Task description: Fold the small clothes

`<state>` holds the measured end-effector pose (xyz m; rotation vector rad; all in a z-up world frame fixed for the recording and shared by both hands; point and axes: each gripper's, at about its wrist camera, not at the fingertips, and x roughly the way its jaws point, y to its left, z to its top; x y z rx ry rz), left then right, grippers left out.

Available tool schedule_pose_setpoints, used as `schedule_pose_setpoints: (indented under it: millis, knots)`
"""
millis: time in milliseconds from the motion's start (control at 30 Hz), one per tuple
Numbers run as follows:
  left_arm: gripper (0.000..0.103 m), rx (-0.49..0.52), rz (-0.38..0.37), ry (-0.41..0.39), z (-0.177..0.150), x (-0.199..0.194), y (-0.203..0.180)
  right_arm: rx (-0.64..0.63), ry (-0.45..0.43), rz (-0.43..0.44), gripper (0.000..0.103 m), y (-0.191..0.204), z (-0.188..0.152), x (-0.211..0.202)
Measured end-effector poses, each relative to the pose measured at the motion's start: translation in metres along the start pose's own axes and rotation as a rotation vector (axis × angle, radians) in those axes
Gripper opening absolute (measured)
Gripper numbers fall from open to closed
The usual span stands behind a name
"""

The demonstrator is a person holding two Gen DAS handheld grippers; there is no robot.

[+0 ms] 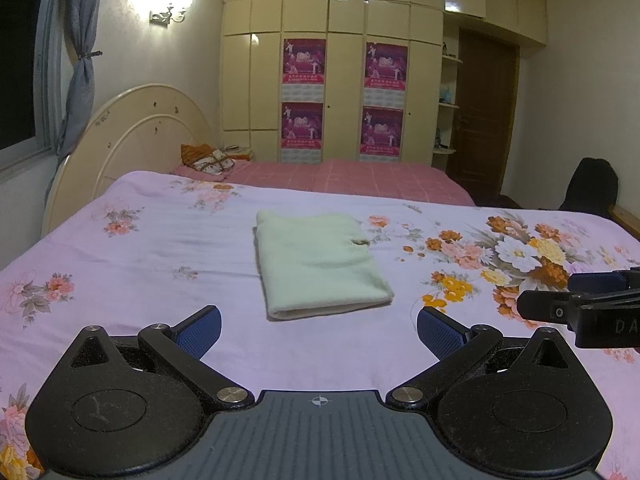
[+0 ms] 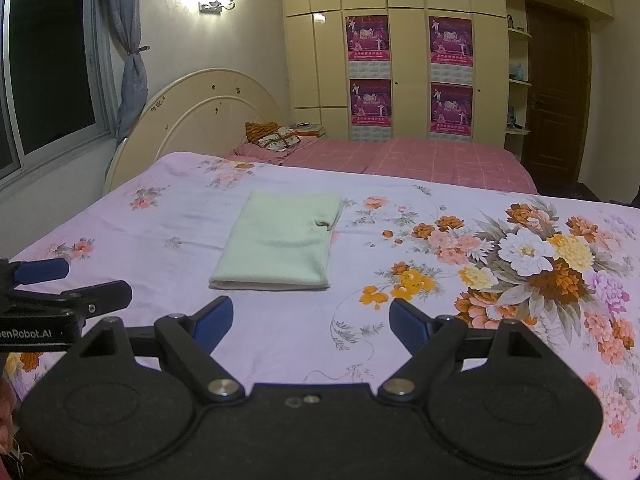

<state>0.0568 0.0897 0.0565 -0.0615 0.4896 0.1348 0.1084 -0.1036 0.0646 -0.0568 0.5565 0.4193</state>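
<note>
Your left gripper [image 1: 319,330] sits nearest in its own view, blue-padded fingers [image 1: 202,330] spread wide with nothing between them, hovering above the floral bedsheet [image 1: 140,248]. Your right gripper [image 2: 311,317] is likewise spread apart and empty above the same sheet, level with the left one (each shows at the edge of the other's view, side on).

Just ahead of both, apart from either pair of fingers, lies the pale green cloth [image 1: 316,262], folded into a neat rectangle with its thick folded edge facing you. It rests flat on the lilac sheet, left of the big printed bouquet [image 2: 532,264]. A small notch or tag shows on its right edge; what it is you cannot tell.

Beyond the sheet's far edge is a second bed in a pink checked cover [image 1: 360,178], with patterned cushions [image 1: 208,160] at its head by the cream rounded headboard [image 1: 140,132]. Further back stand a cream wardrobe [image 1: 344,12] carrying four magenta posters [image 1: 305,62], a brown door [image 1: 486,108] to the right, a lit wall lamp [image 1: 168,14], and a grey curtain [image 1: 82,60] tied beside the dark window [image 2: 52,64].
</note>
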Motion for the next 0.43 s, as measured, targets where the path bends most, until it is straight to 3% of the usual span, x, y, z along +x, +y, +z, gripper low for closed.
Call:
schedule_pose_setpoints:
  millis: [433]
  knots:
    - [0.103, 0.044, -0.017, -0.028, -0.0001, -0.0009, -0.0103, -0.007, 0.003, -0.005, 0.084, -0.0045, -0.0016, 0.0015]
